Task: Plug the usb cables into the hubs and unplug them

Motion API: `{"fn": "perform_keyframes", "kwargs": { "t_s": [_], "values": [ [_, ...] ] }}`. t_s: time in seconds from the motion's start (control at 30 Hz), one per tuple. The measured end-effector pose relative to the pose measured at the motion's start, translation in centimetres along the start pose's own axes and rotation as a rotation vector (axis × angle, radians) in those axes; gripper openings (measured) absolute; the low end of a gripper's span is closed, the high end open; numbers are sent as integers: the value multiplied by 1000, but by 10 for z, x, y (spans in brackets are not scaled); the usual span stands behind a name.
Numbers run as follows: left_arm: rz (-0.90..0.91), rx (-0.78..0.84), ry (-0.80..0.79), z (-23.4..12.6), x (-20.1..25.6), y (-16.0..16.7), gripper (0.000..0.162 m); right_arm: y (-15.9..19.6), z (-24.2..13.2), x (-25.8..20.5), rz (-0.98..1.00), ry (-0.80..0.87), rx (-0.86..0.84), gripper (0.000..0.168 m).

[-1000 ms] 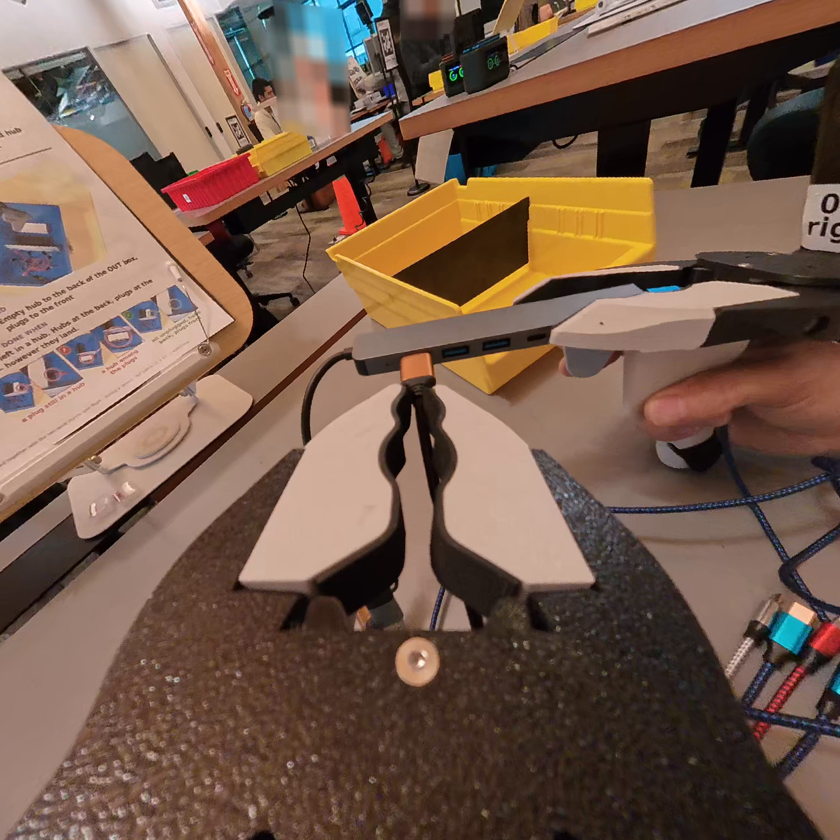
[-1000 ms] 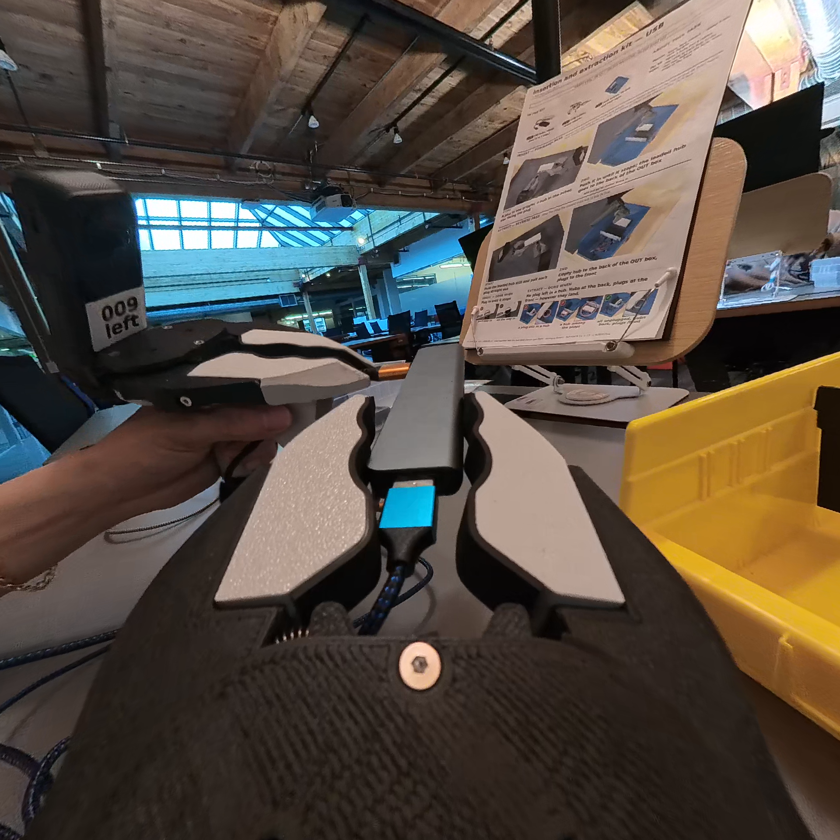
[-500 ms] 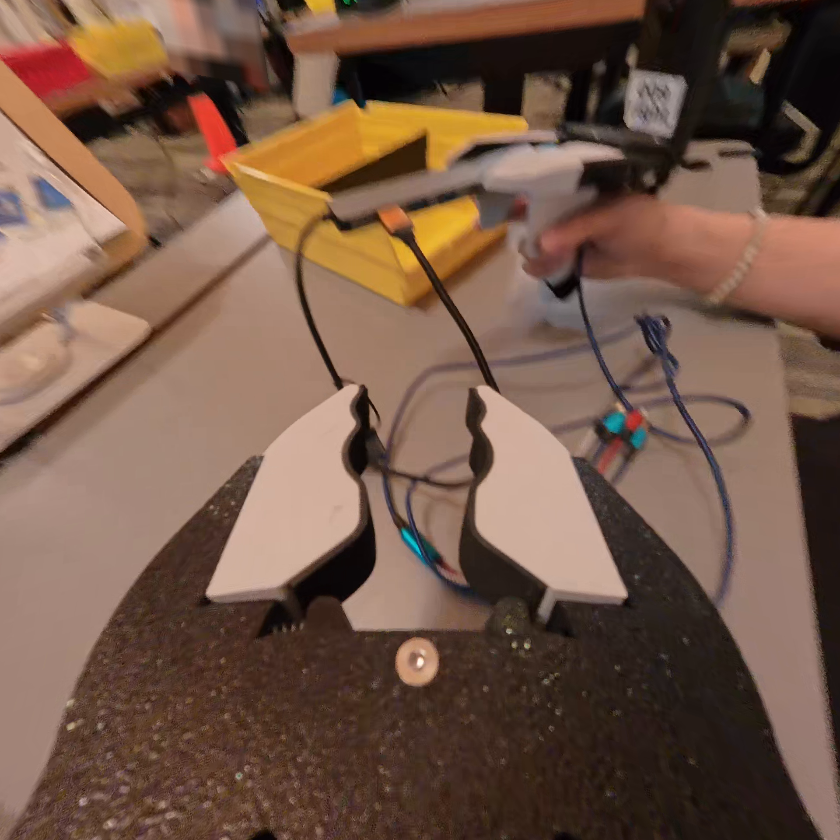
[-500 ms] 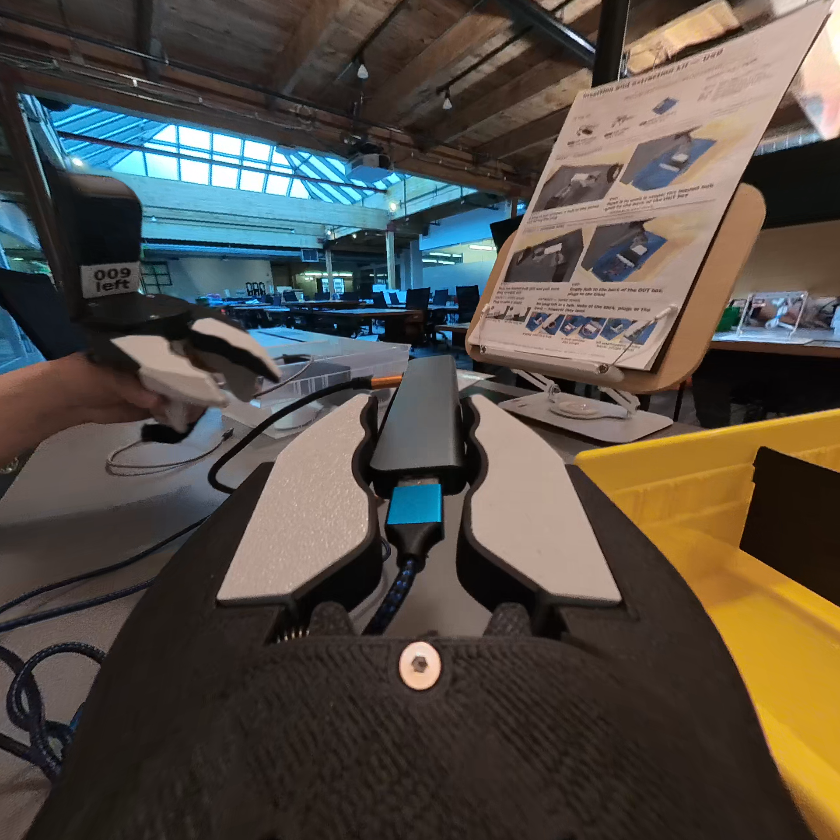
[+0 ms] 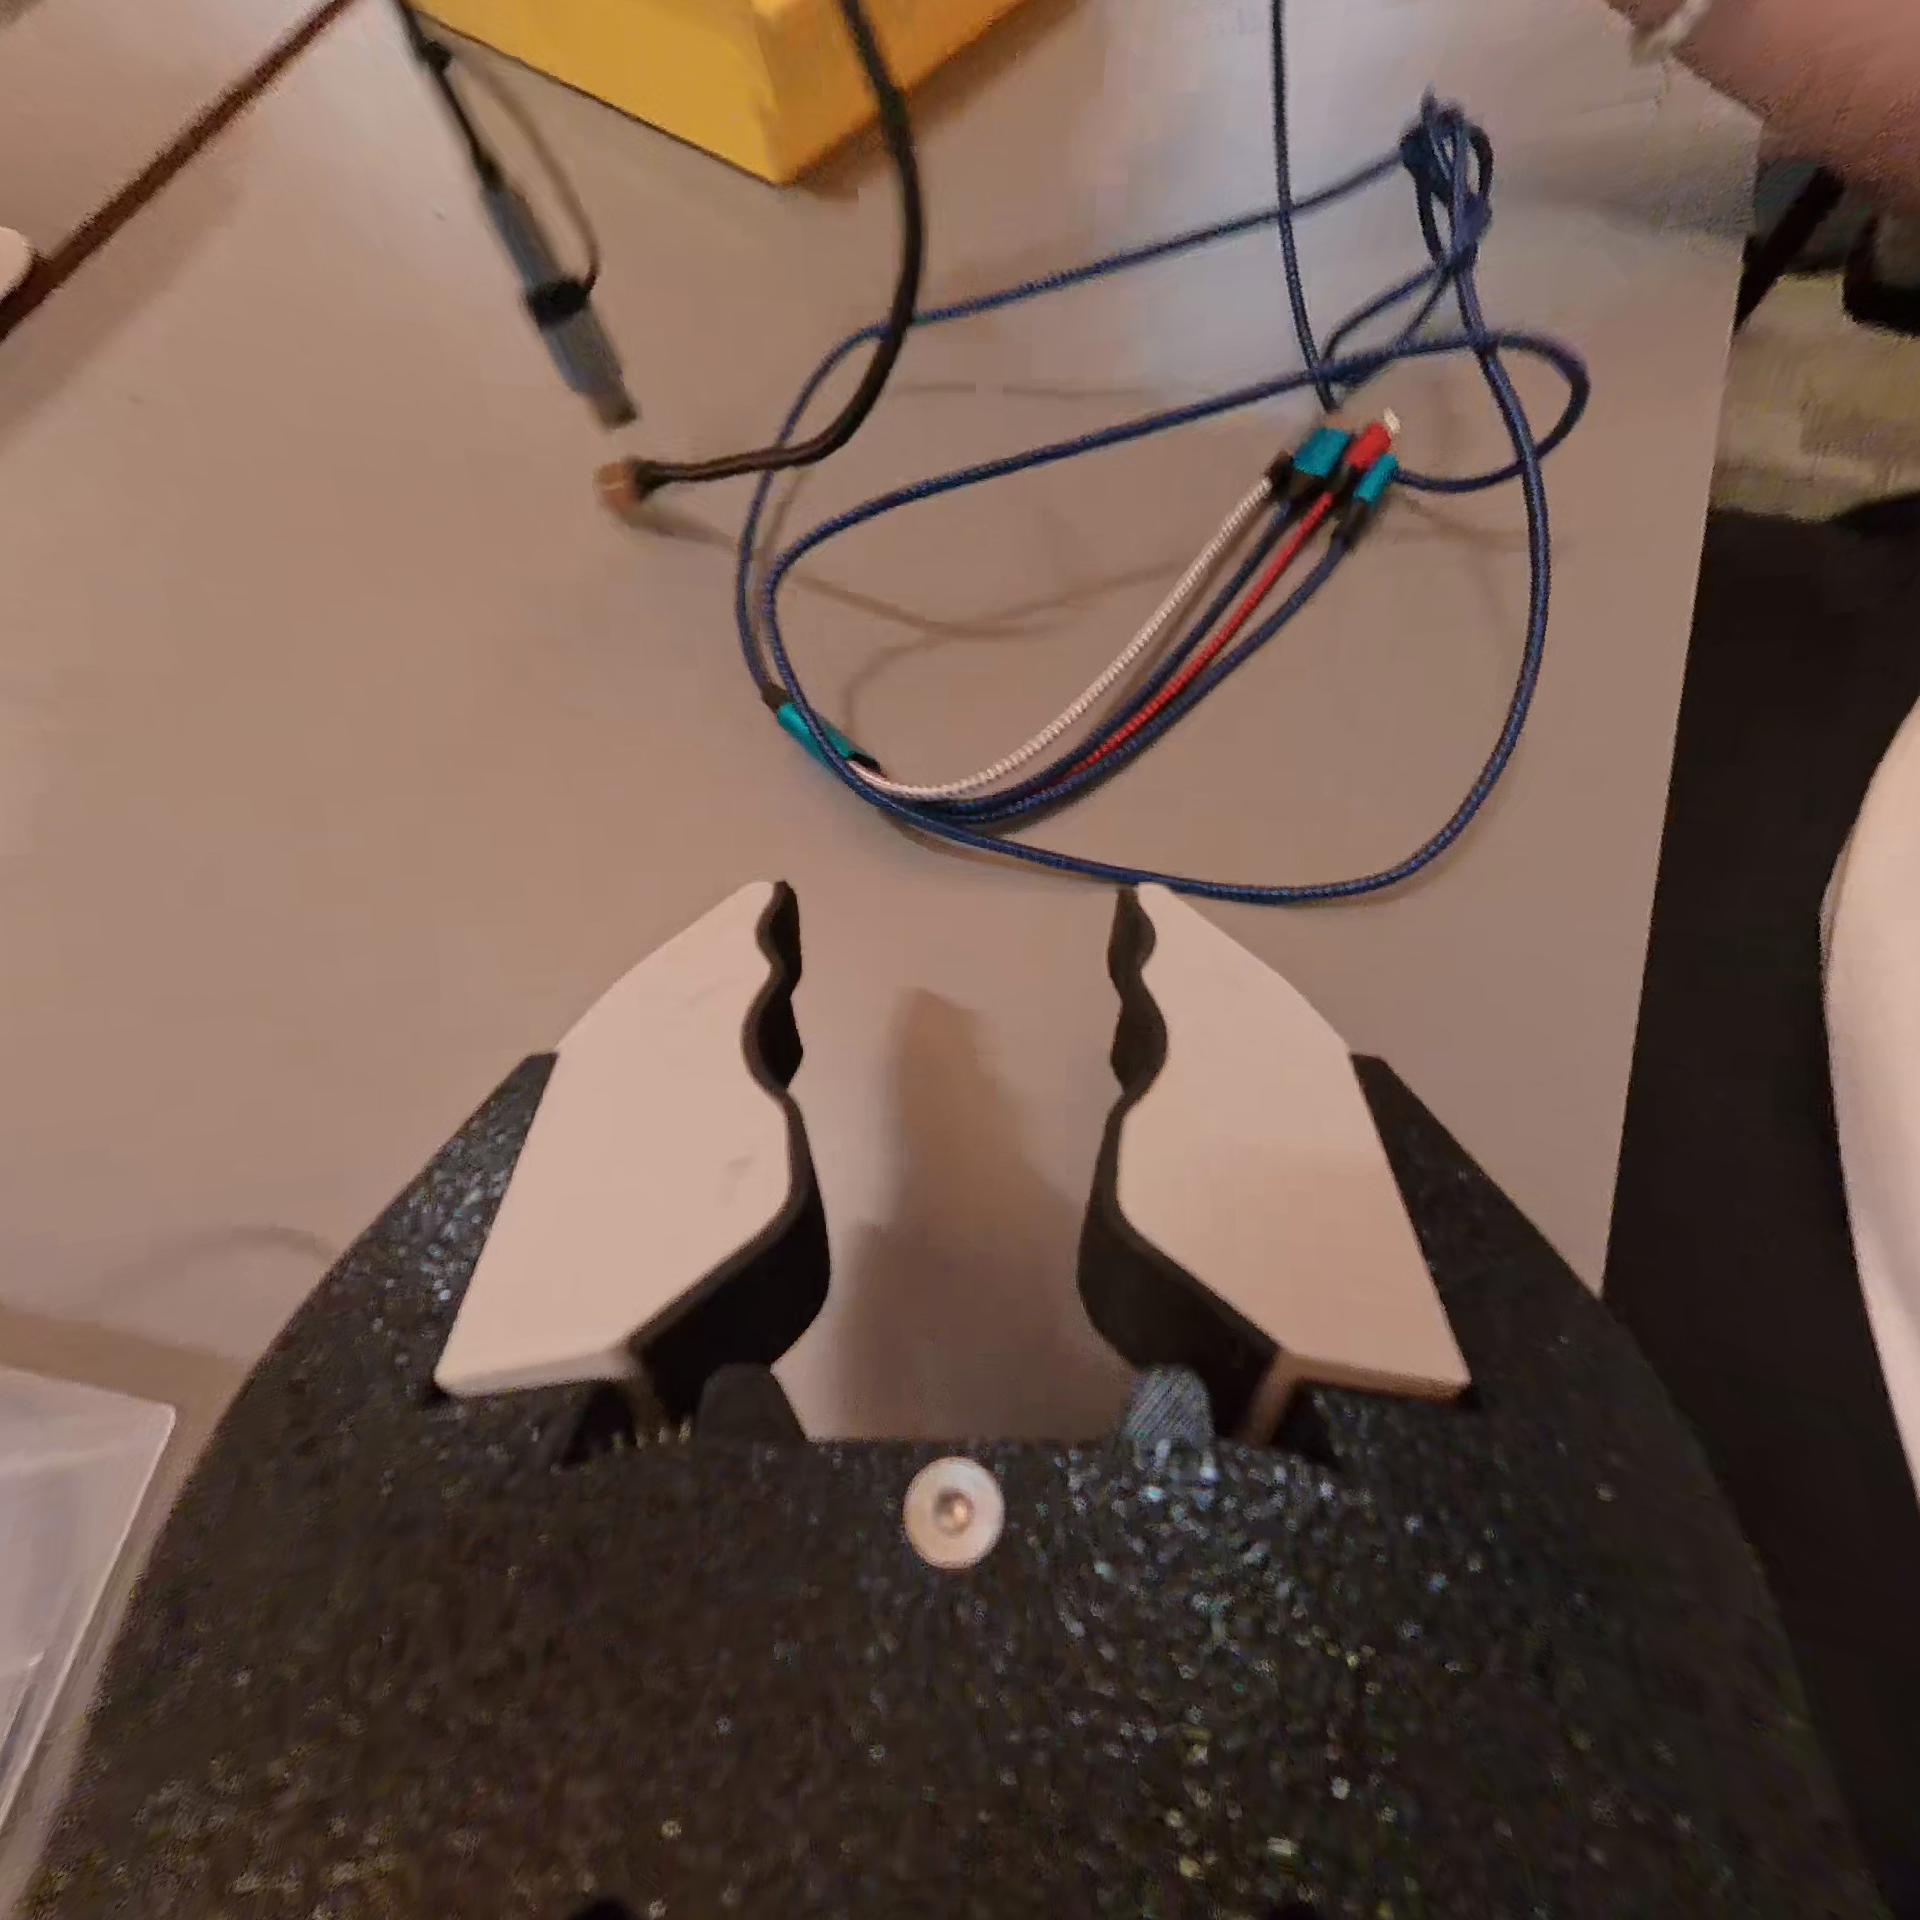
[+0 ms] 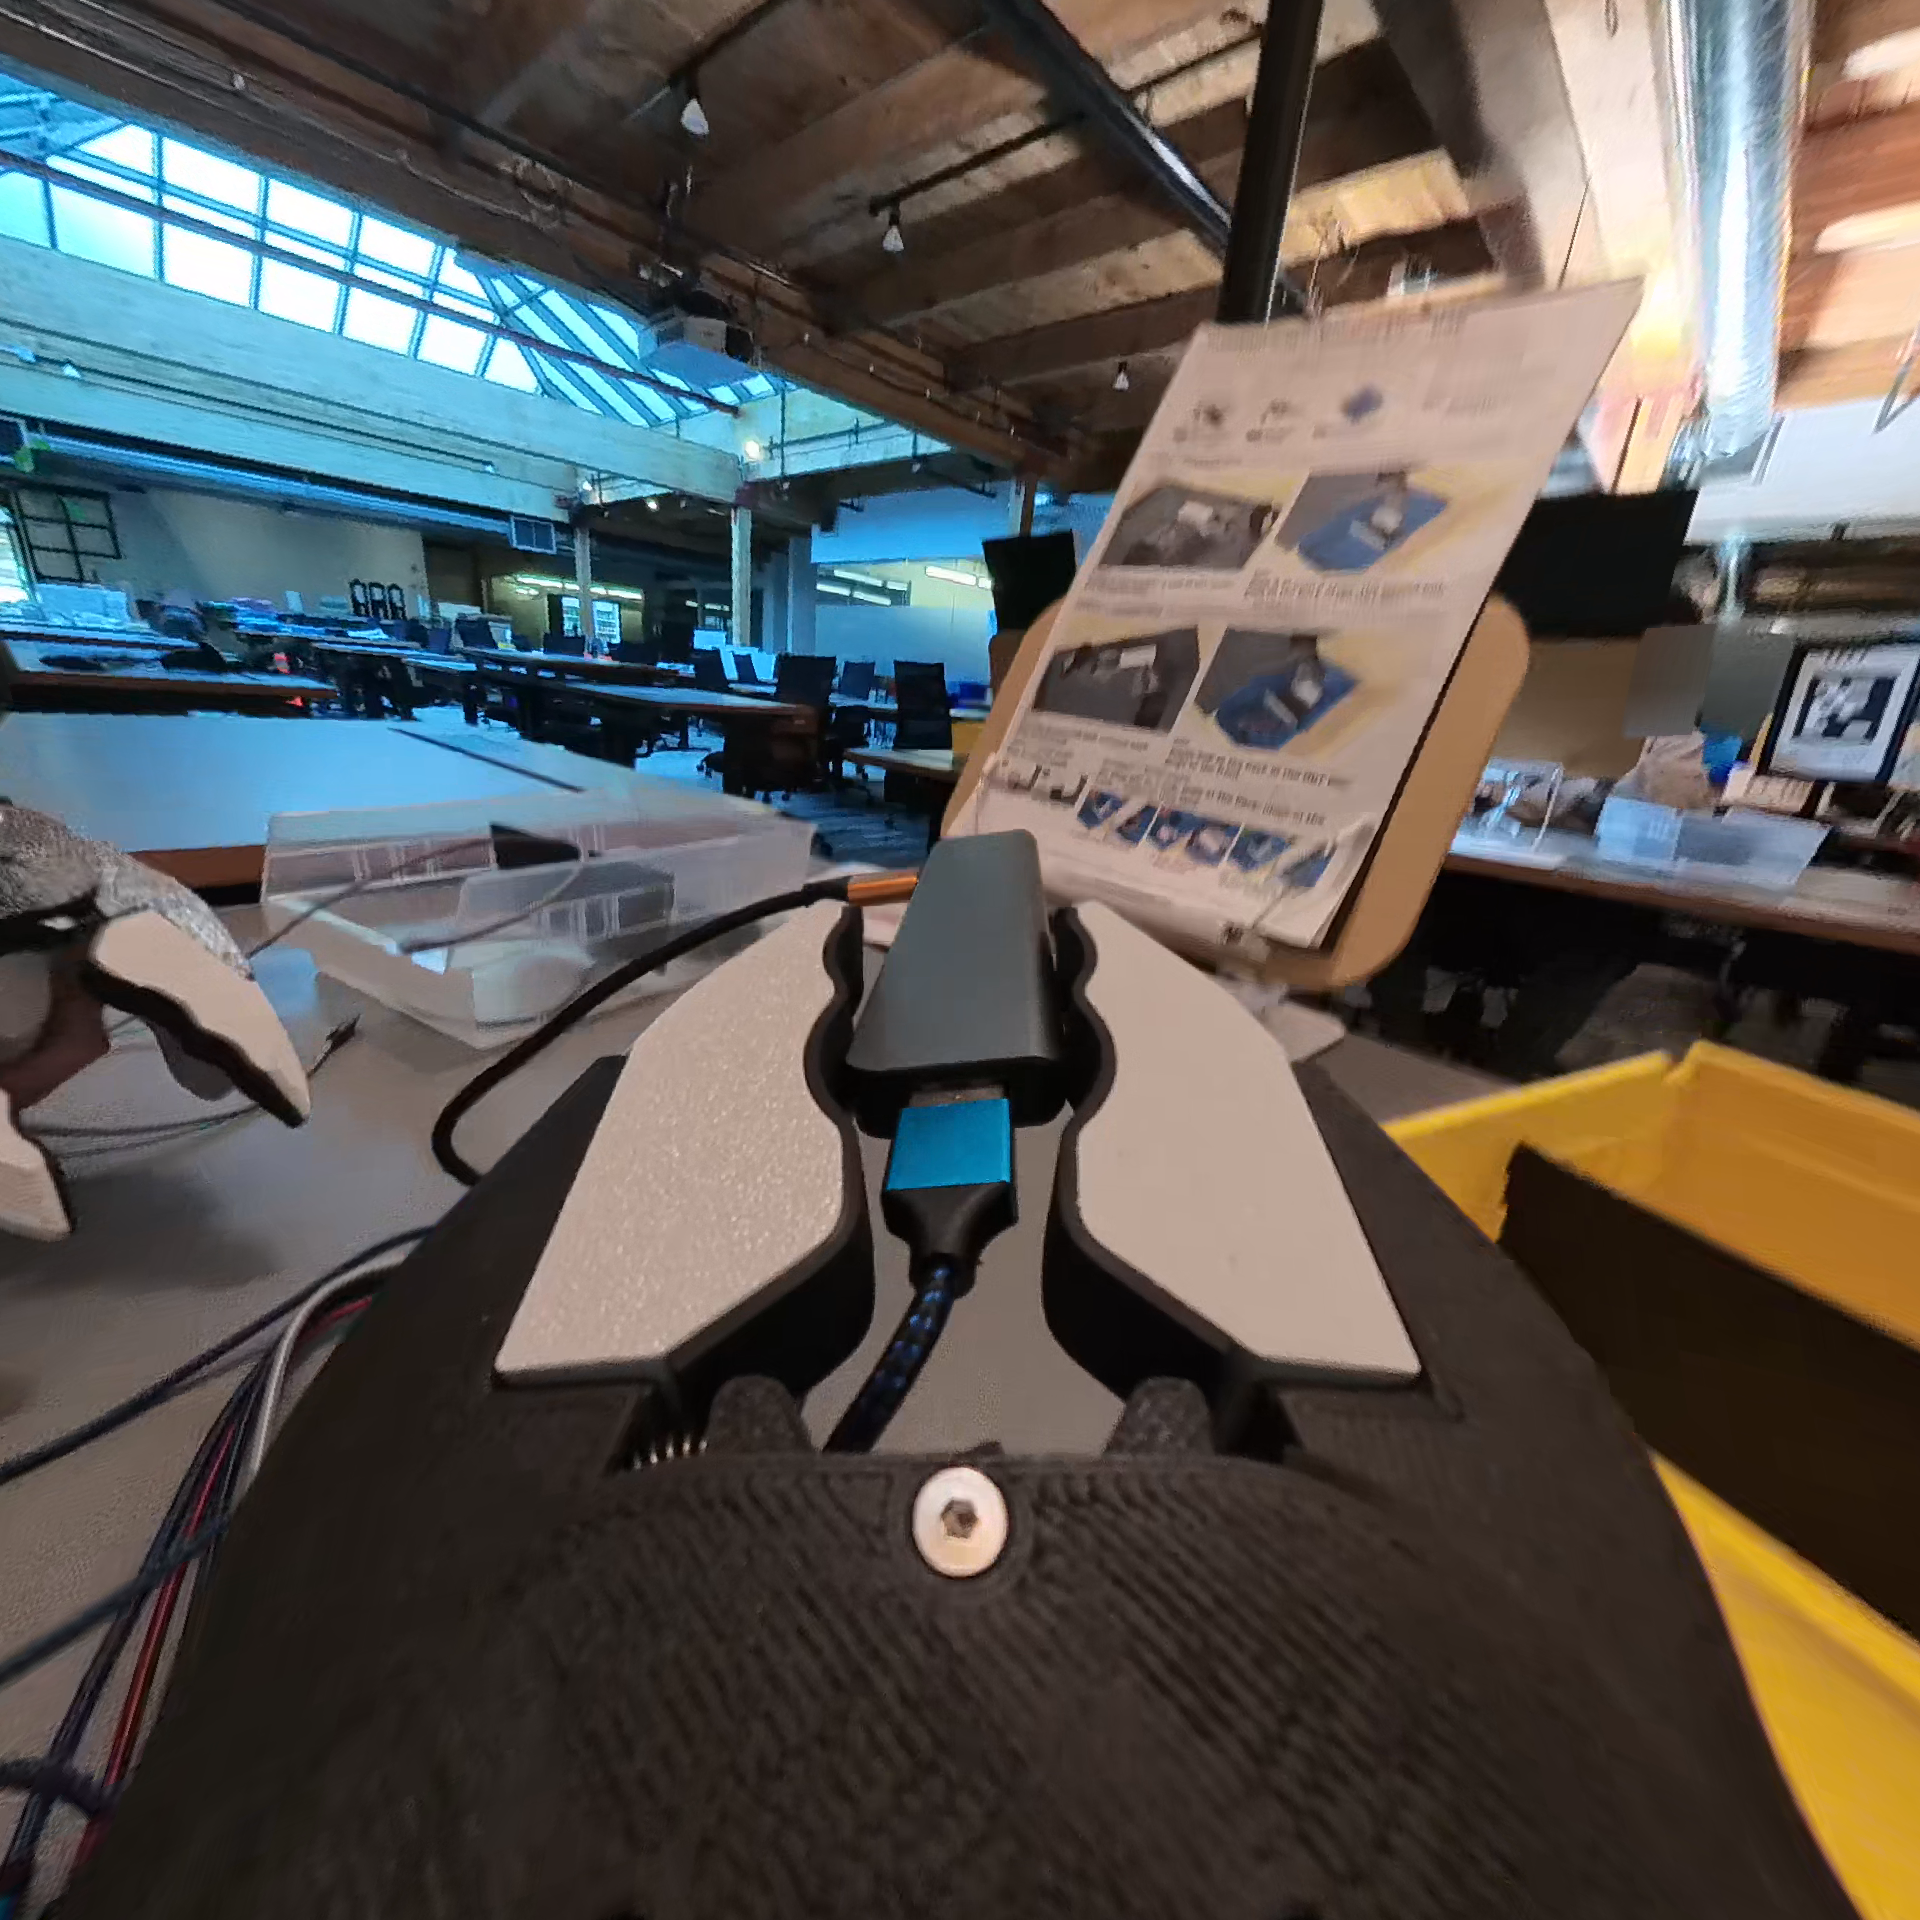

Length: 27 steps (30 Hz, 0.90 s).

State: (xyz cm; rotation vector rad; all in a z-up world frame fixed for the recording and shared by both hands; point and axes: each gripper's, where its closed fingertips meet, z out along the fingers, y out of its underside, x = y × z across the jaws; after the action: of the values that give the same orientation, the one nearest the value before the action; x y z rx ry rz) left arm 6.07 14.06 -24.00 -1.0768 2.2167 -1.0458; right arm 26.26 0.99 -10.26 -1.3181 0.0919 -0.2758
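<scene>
Room: big open workshop, timber ceiling, skylights, rows of desks behind my grey surface [image 5: 312, 727].
Left claw [image 5: 951, 904]: wide, nothing between its fingers, hovering above the surface and pointing down at the cables.
Right claw [image 6: 961, 925]: clamped on the hub [image 6: 961, 956], gripping its near end from both sides and holding it up off the surface.
Hub: dark grey bar, pointing away from me toward the instruction sheet [image 6: 1278, 644] on its wooden stand.
Blue plug [image 6: 951, 1143]: seated in the hub's near end, its braided lead dropping between my right fingers.
Orange plug [image 6: 881, 888]: in the hub's left side, its black lead looping down to the surface.
Loose cables [image 5: 1195, 665]: blue braided loops lying toward the right edge of the surface, with a bunch of teal and red plugs [image 5: 1340, 468] at their far side.
Grey plug [image 5: 582, 343]: hanging on a black lead near the far edge, blurred.
Yellow bin [image 6: 1714, 1195]: just right of my right claw, a black divider inside.
Clear tray [image 6: 520, 914]: toward the far left of the surface.
</scene>
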Motion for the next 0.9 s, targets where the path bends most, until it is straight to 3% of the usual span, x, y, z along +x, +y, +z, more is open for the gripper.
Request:
{"fn": "perform_keyframes", "kwargs": {
  "t_s": [0.27,0.47,0.57,0.8,0.9],
  "values": [
    [8,51,-60,-12,-20,-13,54,-165,2,18,-153,-47,197,36],
    [0,78,-64,-6,-20,-15,51,-229,-2,64,-452,63,166,36],
    [22,50,-86,-4,-22,-12,50,-217,-6,83,-579,63,63,36],
    [22,40,-89,-5,-25,-9,49,-106,-37,126,-479,19,-416,36],
    [15,48,-83,-5,-26,-10,48,-65,-47,146,-406,79,-582,36]
  ]
}}
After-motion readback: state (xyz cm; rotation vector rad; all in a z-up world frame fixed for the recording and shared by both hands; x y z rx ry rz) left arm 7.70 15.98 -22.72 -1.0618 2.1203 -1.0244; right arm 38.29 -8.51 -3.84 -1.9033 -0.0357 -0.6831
